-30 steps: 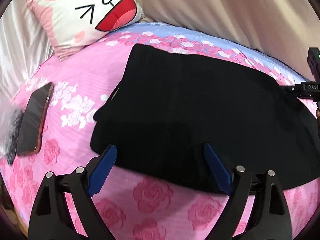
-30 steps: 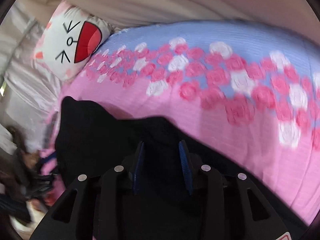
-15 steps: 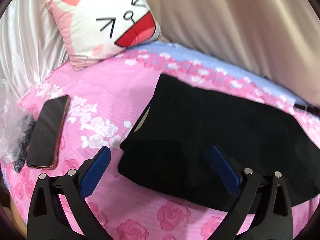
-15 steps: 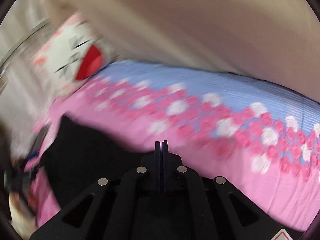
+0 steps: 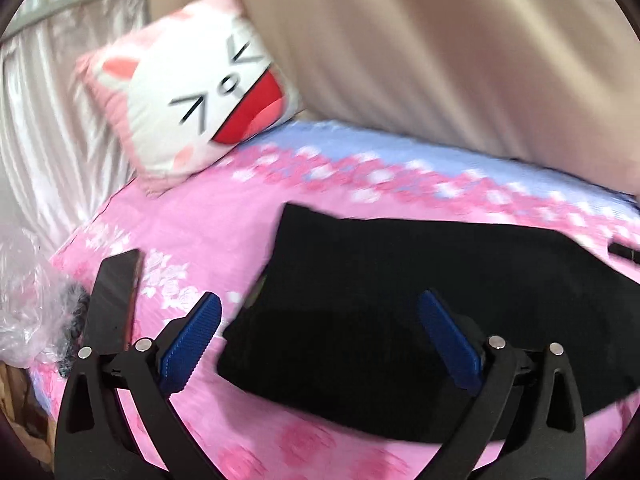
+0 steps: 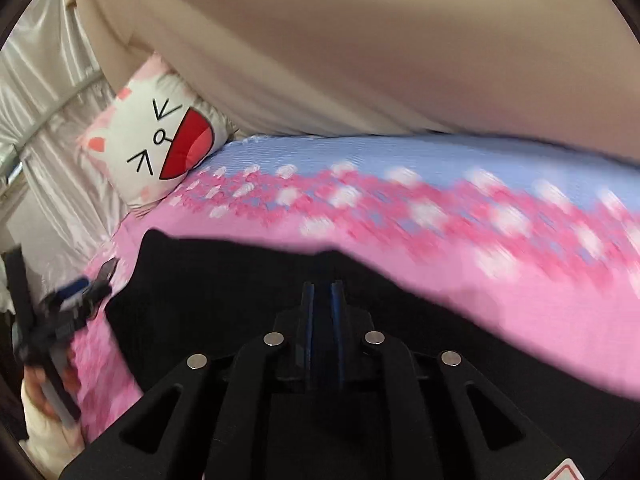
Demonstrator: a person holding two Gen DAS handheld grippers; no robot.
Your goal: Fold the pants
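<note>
Pants (image 5: 400, 300): now released on the left side and no longer straddled at the near edge as 1 second ago

Left gripper (image 5: 320, 298): lifted clear and spread to full width, blue pads empty, hovering above the near hem rather than down beside it. Takes in more of the bed now, with the cartoon-face pillow (image 5: 200, 92) nearer the middle of the view.

Right gripper (image 6: 322, 286): partly spread over the cloth 1 second ago, clenched half a second ago, now easing apart again with only a slim gap between the pads. Shows no cloth pinched in that gap, only dark fabric beneath.

Reads as a fold just laid down and let go, probably with 1 more fold or a smoothing pass left; hard to say which from here.

Look of the garment: plain black, matte, doubled into a broad slab with a square far-left corner and a thicker layered step near the left edge. Lies flat on the pink rose-print sheet (image 5: 192, 240), well apart from the pillow, with a dark phone (image 5: 114, 300) lying apart to its left, beside a clear plastic bag (image 5: 24, 300)
</note>
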